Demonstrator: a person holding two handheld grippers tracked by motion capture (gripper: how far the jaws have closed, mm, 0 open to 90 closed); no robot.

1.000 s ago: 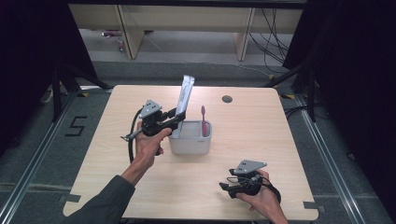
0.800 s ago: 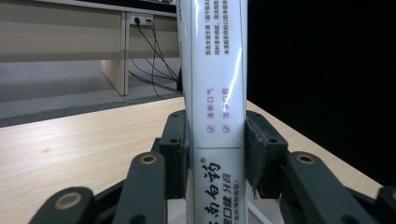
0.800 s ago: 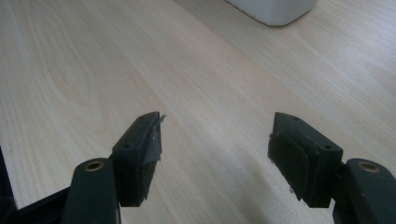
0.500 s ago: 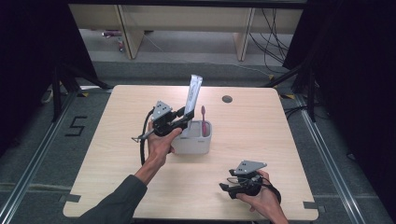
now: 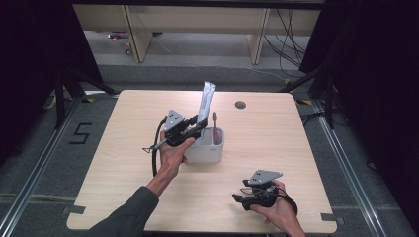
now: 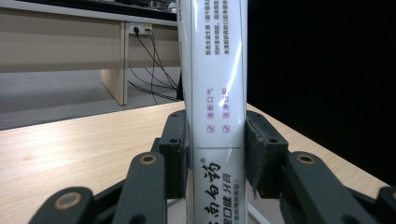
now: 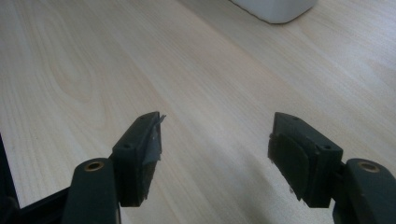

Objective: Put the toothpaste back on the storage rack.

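A pale wooden table [image 5: 123, 163] stands on grey floor [image 5: 34, 163] marked with a "5" [image 5: 80, 133]; beyond it, a beige bench [image 5: 197, 19], loose cables [image 5: 291, 34], black curtains [image 5: 370, 74] either side

One wooden table [image 5: 123, 197] — pale, with one dark round hole [image 5: 240, 104] near its far edge. On it stands one white holder cup [image 5: 210, 152]. One pink toothbrush [image 5: 215, 126] is upright in the cup, and one white toothpaste tube [image 6: 215, 93] is there too — so two toiletry items in all. Two handheld grippers: the left gripper [image 5: 193, 127] and the right gripper [image 5: 240, 200], each carrying one grey three-cornered plate. Two hands, one on each gripper.
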